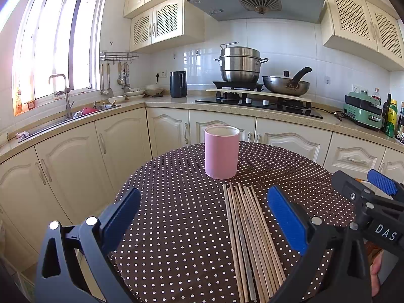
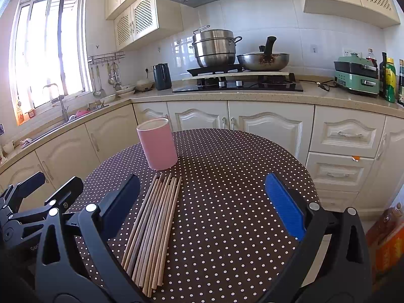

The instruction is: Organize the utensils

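Orange cartons (image 2: 386, 240) beside table (image 2: 227, 176), right-wrist view only

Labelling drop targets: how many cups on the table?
1. The pink cup stands upright on the far part of the dotted table, just beyond the tips of the chopsticks. The table's near edge is out of view, so another could be hidden there.

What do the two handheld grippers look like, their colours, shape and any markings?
Both are black plastic frames with triangular cut-outs and silver rivets at the pivots. Each finger ends in a flat, ribbed blue pad. The left gripper and the right gripper look alike. White letters "DAS" show on the right gripper's body in the left wrist view. No cables or sleeves show.
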Motion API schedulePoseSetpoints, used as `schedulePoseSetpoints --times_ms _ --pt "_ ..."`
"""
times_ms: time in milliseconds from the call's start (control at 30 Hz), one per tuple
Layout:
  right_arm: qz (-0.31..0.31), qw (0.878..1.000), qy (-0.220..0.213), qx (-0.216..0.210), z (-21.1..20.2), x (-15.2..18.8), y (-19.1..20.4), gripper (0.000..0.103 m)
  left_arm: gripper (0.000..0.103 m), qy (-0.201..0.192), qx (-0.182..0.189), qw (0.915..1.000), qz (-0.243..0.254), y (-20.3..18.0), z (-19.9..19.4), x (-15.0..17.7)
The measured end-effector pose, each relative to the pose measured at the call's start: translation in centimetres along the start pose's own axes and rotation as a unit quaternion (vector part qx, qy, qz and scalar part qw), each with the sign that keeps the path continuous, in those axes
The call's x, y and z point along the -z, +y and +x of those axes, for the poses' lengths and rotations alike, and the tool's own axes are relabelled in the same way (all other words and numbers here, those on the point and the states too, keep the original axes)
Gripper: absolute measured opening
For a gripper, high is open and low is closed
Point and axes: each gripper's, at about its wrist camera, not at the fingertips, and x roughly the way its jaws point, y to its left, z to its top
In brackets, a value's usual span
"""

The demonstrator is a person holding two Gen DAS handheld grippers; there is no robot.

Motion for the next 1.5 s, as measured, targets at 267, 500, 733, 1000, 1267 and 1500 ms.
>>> schedulePoseSetpoints --times_ms 267,500,733,1000,1267,1500 --pt "0.0 1.0 0.0 0.0 0.0 0.0 0.0 0.097 0.099 0.0 0.0 1.0 0.0 0.0 0.0 0.0" --pt "0.001 1.0 0.0 -0.001 0.4 0.0 -0.2 0.097 0.099 0.0 0.0 1.0 0.0 0.0 0.0 0.0" --pt "0.004 1.0 0.009 0.0 0.8 0.0 -0.3 0.097 0.099 0.006 0.003 1.0 -0.001 0.1 0.2 -0.2" --pt "0.006 0.999 0.036 0.004 1.9 0.5 -0.2 0.097 0.099 0.027 0.012 0.9996 -0.002 -0.1 1.2 0.4" --pt "0.008 0.997 0.071 0.001 4.3 1.5 0.0 0.097 0.099 0.067 0.003 0.9978 -0.002 0.3 3.2 1.3" --pt "0.0 0.991 0.135 0.015 6.9 2.8 0.1 0.097 0.099 0.117 0.007 0.9931 -0.007 0.8 6.0 2.2"
